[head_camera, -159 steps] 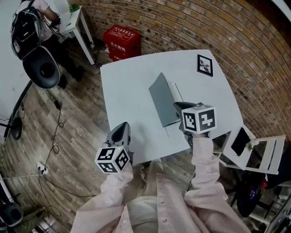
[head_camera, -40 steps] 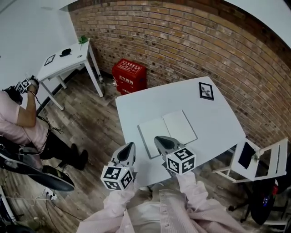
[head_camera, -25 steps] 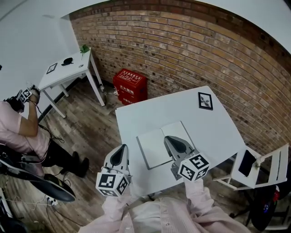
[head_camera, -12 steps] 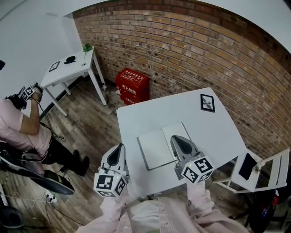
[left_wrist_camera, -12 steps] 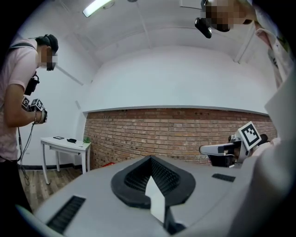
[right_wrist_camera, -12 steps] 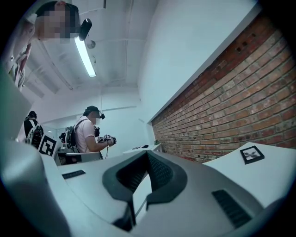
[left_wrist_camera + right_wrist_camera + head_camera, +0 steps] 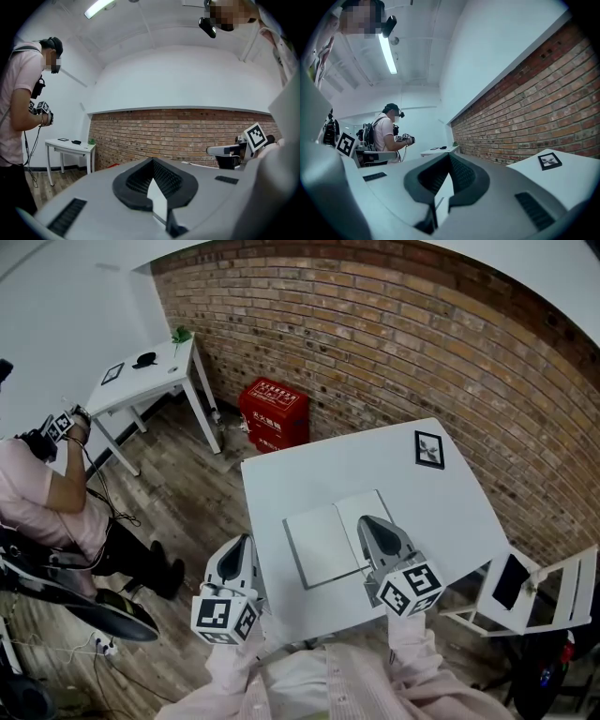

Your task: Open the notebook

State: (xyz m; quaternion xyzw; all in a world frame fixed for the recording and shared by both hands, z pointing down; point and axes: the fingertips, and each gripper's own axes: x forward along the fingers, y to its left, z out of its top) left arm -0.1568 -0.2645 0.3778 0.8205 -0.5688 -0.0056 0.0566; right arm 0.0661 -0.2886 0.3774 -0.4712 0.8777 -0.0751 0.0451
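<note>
Item, far left of both tools: a person in a pink shirt (image 7: pixel 37 507), seated, with a small white side table (image 7: pixel 141 381) and a red plastic crate (image 7: pixel 275 413) beyond, against the brick wall. Item: left gripper (image 7: pixel 241 542), grey with a marker cube, held level off the near-left edge of the white square table (image 7: pixel 309 470); jaws together, nothing between them. Item, just right of the left gripper and ahead of it: the white-paged notebook (image 7: pixel 323 545), lying flat with both pages spread. Item: right gripper (image 7: pixel 367 521), jaws closed and empty, its tip over the near part of the notebook's right page; whether it touches the paper cannot be told. Item, well beyond the right gripper near the far corner: a small black-framed picture card (image 7: pixel 429 449). Item, right of the table: a white chair (image 7: pixel 534 582) bearing a dark tablet. Status: the notebook appears fully opened; seemingly nothing is left but to draw the grippers clear.
</note>
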